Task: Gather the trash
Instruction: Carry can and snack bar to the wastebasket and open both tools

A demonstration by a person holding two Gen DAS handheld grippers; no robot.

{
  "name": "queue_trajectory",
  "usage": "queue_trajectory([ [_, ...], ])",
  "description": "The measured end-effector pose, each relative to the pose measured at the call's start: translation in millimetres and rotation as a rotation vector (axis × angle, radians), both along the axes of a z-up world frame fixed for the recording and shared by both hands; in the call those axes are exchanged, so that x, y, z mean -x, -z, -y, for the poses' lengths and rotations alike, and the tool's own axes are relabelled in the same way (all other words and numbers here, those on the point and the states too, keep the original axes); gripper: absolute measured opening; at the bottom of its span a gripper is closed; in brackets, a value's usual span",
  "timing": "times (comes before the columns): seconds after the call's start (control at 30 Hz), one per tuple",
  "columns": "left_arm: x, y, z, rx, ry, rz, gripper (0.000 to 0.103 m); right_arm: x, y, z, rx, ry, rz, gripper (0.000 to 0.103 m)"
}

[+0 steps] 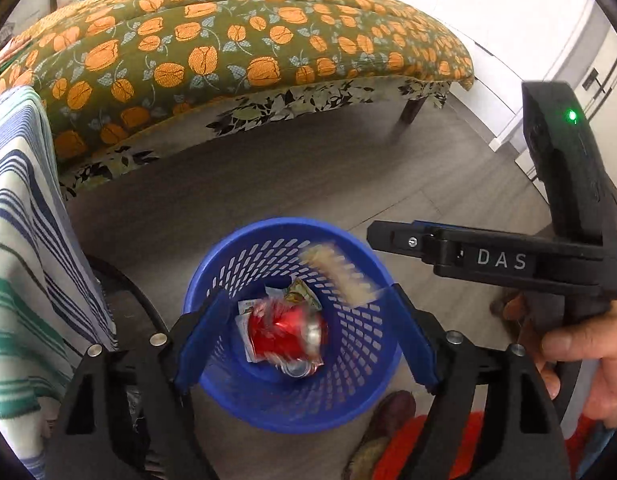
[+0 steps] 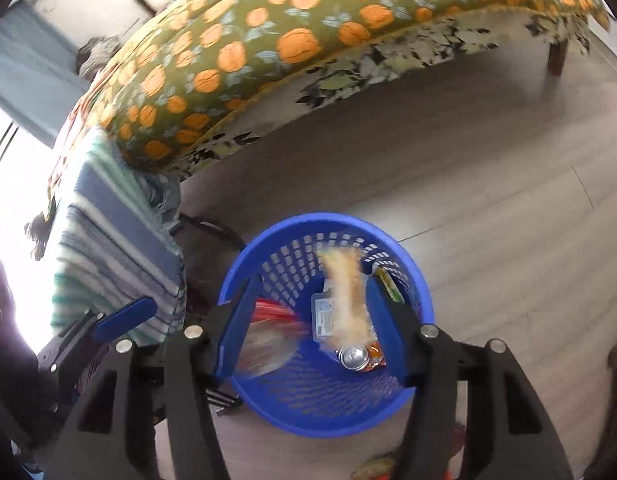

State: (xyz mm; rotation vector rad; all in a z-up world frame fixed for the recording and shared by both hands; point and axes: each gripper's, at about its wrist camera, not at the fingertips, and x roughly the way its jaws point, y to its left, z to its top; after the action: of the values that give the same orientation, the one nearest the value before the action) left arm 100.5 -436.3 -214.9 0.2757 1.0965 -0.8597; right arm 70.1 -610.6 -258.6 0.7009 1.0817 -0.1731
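A blue perforated basket (image 1: 268,226) stands on the floor below both grippers. My left gripper (image 1: 306,338) hangs open over its mouth. A crushed red can (image 1: 286,332) shows blurred between the blue fingers (image 1: 200,340), touching neither. A pale wrapper (image 1: 340,276) streaks past the basket's far wall, below my right gripper (image 1: 374,234), which is seen side-on. In the right wrist view my right gripper (image 2: 312,324) is open above the basket (image 2: 328,218). The wrapper (image 2: 348,296) is loose between its pads and the red can (image 2: 272,336) is blurred at the left. A silver can (image 2: 354,356) and packets lie inside.
A low bed with an orange-flowered cover (image 1: 228,52) runs along the back on dark legs (image 1: 410,108). A striped cloth (image 1: 24,240) hangs at the left, close to the basket. A black cable (image 1: 140,304) curves beside it. A person's hand (image 1: 580,360) and a foot (image 1: 388,412) are near right.
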Motion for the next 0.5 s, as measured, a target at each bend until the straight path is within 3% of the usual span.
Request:
queue_trajectory([
  [0.13,11.1,-29.0,-14.8,0.063,0.011,0.036,0.088,7.2,-11.2,6.3,0.038,0.060,0.013,0.070],
  [0.23,28.1,-64.6,-40.4,0.117,0.034,0.099,0.094,10.9,-24.1,3.1,0.110,0.088,0.021,0.085],
  [0.33,39.5,-89.5,-72.6,0.140,0.030,0.150,0.096,12.4,-42.3,-12.9,0.183,0.090,0.056,0.086],
  [0.5,41.9,-108.0,-154.6,0.089,-0.064,0.225,0.097,10.6,-80.5,-66.9,0.352,-0.001,0.159,0.087],
])
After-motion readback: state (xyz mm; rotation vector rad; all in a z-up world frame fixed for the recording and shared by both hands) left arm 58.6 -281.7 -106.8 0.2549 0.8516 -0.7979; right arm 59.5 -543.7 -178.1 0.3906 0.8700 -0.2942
